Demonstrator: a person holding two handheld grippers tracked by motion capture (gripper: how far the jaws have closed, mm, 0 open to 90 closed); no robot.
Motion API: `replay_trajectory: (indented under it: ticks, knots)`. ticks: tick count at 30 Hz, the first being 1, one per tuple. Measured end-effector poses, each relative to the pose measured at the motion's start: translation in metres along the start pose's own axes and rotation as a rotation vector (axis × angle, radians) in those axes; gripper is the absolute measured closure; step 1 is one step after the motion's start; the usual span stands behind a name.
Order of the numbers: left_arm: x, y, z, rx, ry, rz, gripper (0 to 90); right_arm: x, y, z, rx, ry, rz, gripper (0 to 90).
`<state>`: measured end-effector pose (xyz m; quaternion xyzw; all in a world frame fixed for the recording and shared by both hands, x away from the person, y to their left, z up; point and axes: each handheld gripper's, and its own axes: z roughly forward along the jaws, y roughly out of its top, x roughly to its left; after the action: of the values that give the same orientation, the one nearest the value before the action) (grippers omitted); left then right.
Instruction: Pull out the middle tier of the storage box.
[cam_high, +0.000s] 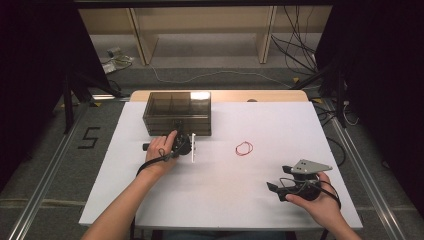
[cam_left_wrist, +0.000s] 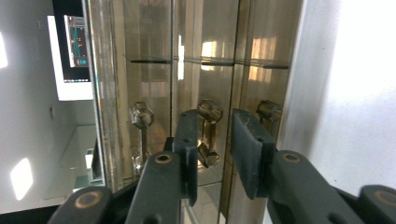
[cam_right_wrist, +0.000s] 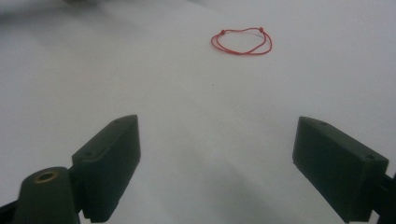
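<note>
A smoky clear drawer box (cam_high: 177, 112) stands at the back left of the white table (cam_high: 225, 200). My left gripper (cam_high: 182, 142) is turned on its side against the box's front. In the left gripper view its jaws stand either side of the middle drawer knob (cam_left_wrist: 208, 133), narrowly open (cam_left_wrist: 215, 121), with a gap left on one side of the knob. Two more knobs (cam_left_wrist: 141, 116) flank it. A red string loop (cam_high: 244, 148) lies flat at the table's middle right. My right gripper (cam_high: 277, 177) rests low at the front right, wide open and empty (cam_right_wrist: 217, 123), pointing toward the loop (cam_right_wrist: 241, 41).
The box's rear sits at the table's wooden back edge (cam_high: 260, 95). Beyond it are shelf legs and cables (cam_high: 295, 55) on the floor. A "5" (cam_high: 89, 138) is marked on the floor at left. A lit screen (cam_left_wrist: 72, 56) shows past the box.
</note>
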<state>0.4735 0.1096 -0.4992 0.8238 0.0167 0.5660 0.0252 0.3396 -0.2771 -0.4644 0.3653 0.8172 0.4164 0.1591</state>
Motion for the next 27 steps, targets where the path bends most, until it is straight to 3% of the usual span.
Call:
replay_trajectory:
  ticks: [12,27]
  knots:
    - [-0.0048,0.0045,0.0011,0.033,0.054,0.063,78.4,-0.0005,-0.0004,-0.0003,0.002,0.000,0.002,15.8]
    - [-0.0060,0.0025,0.0009,0.023,0.062,0.071,78.3,-0.0007,-0.0004,0.0001,0.006,0.002,0.004,15.8]
